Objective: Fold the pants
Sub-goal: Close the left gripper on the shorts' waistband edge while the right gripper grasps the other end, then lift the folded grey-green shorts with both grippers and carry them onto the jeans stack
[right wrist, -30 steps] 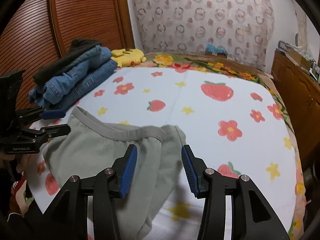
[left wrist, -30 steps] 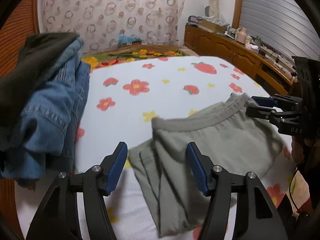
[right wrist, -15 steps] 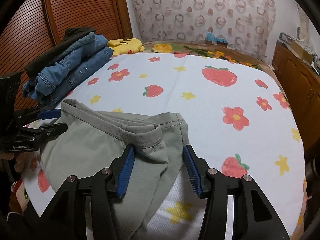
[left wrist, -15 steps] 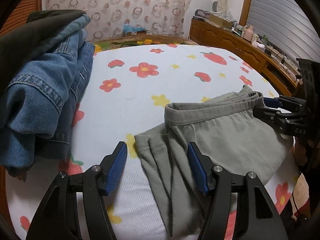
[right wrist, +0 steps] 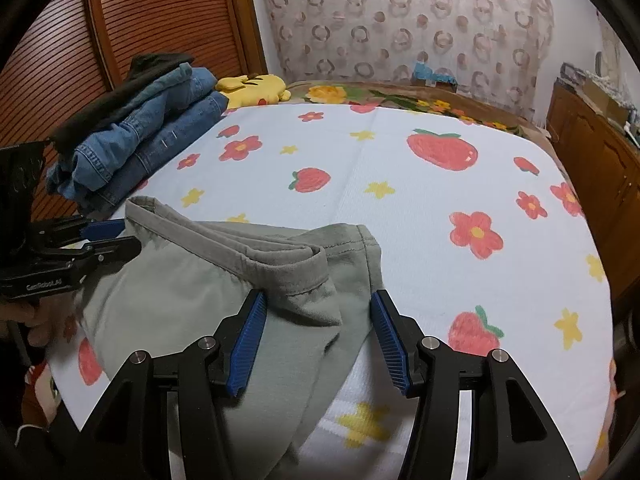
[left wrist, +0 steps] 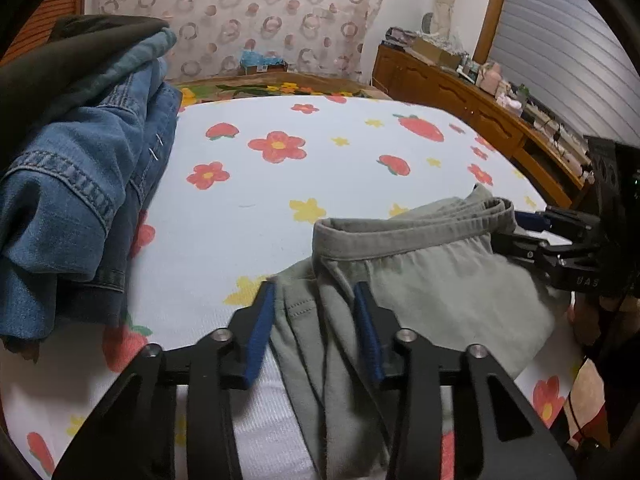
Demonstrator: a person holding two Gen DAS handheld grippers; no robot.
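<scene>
Grey-green pants [left wrist: 420, 280] lie folded on the flowered bed sheet, waistband [left wrist: 400, 236] toward the far side. My left gripper [left wrist: 316, 320] is open, its jaws standing either side of the pants' left edge. My right gripper [right wrist: 320, 328] is open too, its jaws straddling the right end of the waistband [right wrist: 296, 268] and the pants [right wrist: 180, 288]. Each gripper shows in the other's view: the right one [left wrist: 532, 228] at the waistband's far end, the left one [right wrist: 108, 236] at the other end.
A stack of blue jeans with a dark garment on top [left wrist: 72, 184] lies at the left of the bed [right wrist: 400, 184]; it also shows in the right wrist view [right wrist: 140, 136]. A yellow plush toy [right wrist: 256, 86] is behind it. A wooden dresser [left wrist: 480, 120] runs along the right.
Both grippers have dropped lower and moved forward onto the pants. The left jaws have narrowed around the fabric edge. The waistband has bunched up at the right end.
</scene>
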